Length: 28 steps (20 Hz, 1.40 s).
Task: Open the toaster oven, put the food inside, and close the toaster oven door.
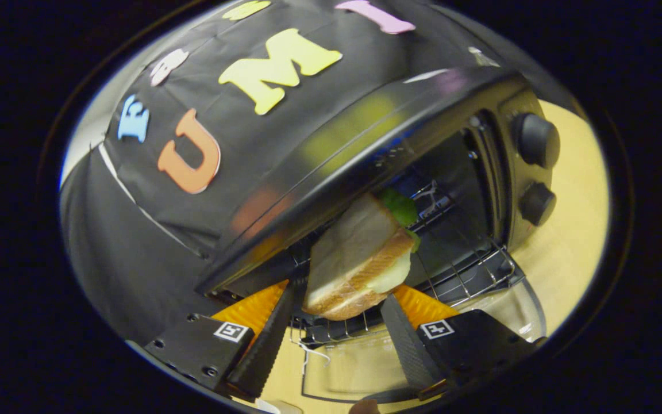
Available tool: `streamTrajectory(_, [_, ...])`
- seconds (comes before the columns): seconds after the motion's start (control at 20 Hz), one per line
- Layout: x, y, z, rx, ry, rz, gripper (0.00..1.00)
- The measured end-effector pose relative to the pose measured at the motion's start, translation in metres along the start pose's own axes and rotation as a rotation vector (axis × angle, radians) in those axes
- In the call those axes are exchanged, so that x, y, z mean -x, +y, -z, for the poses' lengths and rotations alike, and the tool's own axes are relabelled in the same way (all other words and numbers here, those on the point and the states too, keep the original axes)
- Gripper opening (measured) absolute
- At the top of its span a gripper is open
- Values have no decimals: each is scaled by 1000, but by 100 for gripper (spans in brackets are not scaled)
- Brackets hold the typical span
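Black toaster oven (365,144), two knobs (535,141); hand-held gripper (342,305) clamps one sandwich (354,253).

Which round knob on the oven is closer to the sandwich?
The lower knob; the upper knob sits farther from the sandwich gripped between the fingers of the gripper.

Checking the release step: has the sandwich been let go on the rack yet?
No: the sandwich sits clamped between the gripper jaws, at the mouth of the open toaster oven, over the rack.

No readable text; the tool (342,322) seemingly bears only patterned marker squares (232,331).
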<state>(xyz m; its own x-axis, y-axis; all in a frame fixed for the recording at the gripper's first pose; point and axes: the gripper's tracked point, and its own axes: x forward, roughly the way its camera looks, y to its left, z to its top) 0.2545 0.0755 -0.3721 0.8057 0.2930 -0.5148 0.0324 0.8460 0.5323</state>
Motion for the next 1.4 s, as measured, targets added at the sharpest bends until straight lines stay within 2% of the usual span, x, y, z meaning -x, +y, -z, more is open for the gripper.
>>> streamTrajectory(0.2, [9, 0, 16, 249, 96, 102, 95])
streamTrajectory(0.4, [26, 0, 27, 422, 186, 169, 96])
streamTrajectory(0.65, [60, 10, 28, 452, 203, 167, 96])
streamTrajectory(1.0, [138, 24, 11, 486, 91, 187, 97])
streamTrajectory(1.15, [166, 29, 27, 526, 90, 187, 97])
streamTrajectory(1.4, [180, 8, 59, 524, 123, 202, 97])
